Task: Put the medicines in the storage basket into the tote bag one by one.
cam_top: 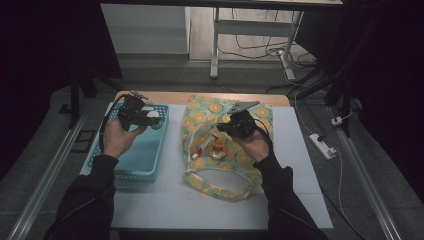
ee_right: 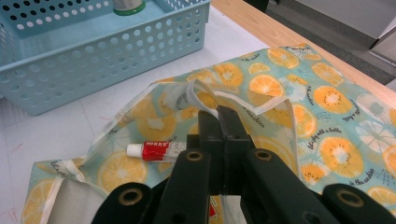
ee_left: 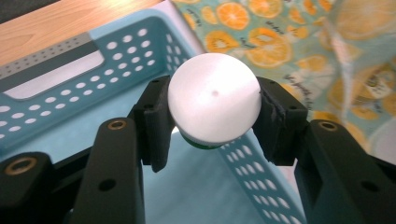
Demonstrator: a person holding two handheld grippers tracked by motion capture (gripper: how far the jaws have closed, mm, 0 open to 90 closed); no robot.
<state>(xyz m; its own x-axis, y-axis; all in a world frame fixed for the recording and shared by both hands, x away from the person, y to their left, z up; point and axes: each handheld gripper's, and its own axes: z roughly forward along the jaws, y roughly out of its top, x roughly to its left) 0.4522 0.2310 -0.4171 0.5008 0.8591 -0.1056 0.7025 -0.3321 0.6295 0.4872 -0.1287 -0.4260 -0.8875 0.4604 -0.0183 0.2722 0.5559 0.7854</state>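
My left gripper (cam_top: 150,119) (ee_left: 214,112) is shut on a bottle with a round white cap (ee_left: 214,100) (cam_top: 155,119) and a green base. It holds the bottle above the light blue perforated basket (cam_top: 142,155) (ee_left: 116,51). The bottle's green base (ee_right: 128,5) hangs over the basket (ee_right: 93,51) in the right gripper view. My right gripper (cam_top: 226,127) (ee_right: 218,116) is shut on the white-hemmed edge of an orange-print fabric bag (cam_top: 235,170) (ee_right: 327,102) and holds that edge up. A red and white tube (cam_top: 199,151) (ee_right: 156,150) lies on the bag.
The white mat (cam_top: 200,210) covers most of the wooden table (cam_top: 175,96). A second small item (cam_top: 217,151) lies on the bag beside the tube. A white power strip (cam_top: 322,145) and cables lie on the floor to the right.
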